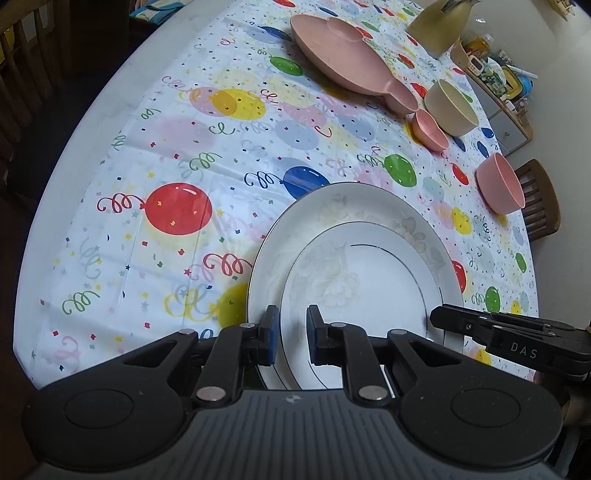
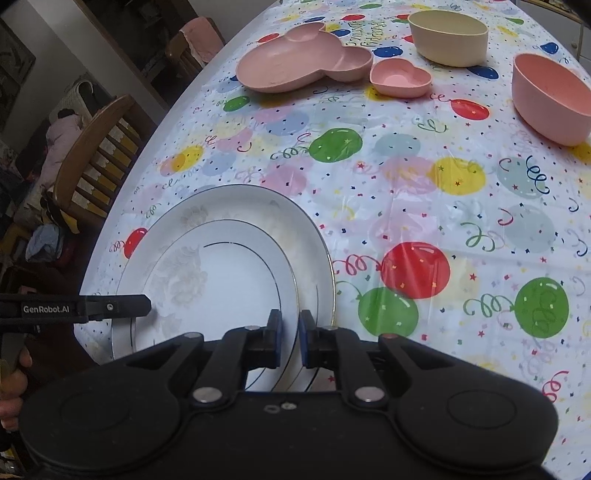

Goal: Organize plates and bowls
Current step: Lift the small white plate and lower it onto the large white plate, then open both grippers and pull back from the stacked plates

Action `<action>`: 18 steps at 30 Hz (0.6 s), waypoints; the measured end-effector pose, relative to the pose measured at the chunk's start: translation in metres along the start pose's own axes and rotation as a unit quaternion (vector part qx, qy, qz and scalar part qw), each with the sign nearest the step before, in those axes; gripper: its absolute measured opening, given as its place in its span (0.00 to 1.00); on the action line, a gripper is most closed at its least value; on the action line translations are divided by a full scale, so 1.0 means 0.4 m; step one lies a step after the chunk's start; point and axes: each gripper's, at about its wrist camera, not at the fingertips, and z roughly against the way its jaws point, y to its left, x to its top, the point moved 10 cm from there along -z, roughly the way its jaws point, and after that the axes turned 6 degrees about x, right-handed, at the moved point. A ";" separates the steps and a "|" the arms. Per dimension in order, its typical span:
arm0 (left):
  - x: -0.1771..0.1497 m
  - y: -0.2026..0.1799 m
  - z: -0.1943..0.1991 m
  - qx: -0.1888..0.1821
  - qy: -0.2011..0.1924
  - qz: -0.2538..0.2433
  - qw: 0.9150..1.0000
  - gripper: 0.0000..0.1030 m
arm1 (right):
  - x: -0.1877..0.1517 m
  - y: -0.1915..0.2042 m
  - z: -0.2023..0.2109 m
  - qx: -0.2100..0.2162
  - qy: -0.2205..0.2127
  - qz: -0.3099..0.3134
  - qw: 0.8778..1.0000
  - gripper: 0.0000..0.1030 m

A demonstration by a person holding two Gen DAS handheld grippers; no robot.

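Note:
A small white plate [image 1: 369, 273] lies on a larger white plate [image 1: 288, 236] on the balloon tablecloth. My left gripper [image 1: 290, 338] stands open, its jaws either side of the plates' near rim. My right gripper [image 2: 290, 341] has a narrow gap, with the small plate [image 2: 229, 280] rim between its pads; contact is unclear. The large plate [image 2: 314, 254] lies under it. Each gripper shows from the side in the other view, the right one [image 1: 439, 317] and the left one [image 2: 146, 304]. Further off stand a pink mouse-shaped plate [image 2: 295, 62], a pink heart bowl [image 2: 400, 77], a cream bowl [image 2: 448, 37] and a pink bowl [image 2: 550, 99].
The table edge [image 1: 92, 122] runs along the left in the left wrist view. Wooden chairs [image 2: 96, 155] stand by the table. A cream jug [image 1: 439, 26] stands at the far end. A cluttered shelf [image 1: 498, 77] is beyond.

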 end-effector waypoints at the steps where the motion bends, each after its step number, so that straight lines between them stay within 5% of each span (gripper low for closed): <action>1: 0.000 0.000 0.000 -0.001 0.000 0.001 1.000 0.15 | 0.000 0.002 0.000 -0.001 0.001 0.000 1.000 0.11; 18: -0.002 -0.049 0.093 0.014 -0.053 -0.059 0.997 0.15 | 0.009 0.038 0.039 -0.010 -0.016 0.022 1.000 0.28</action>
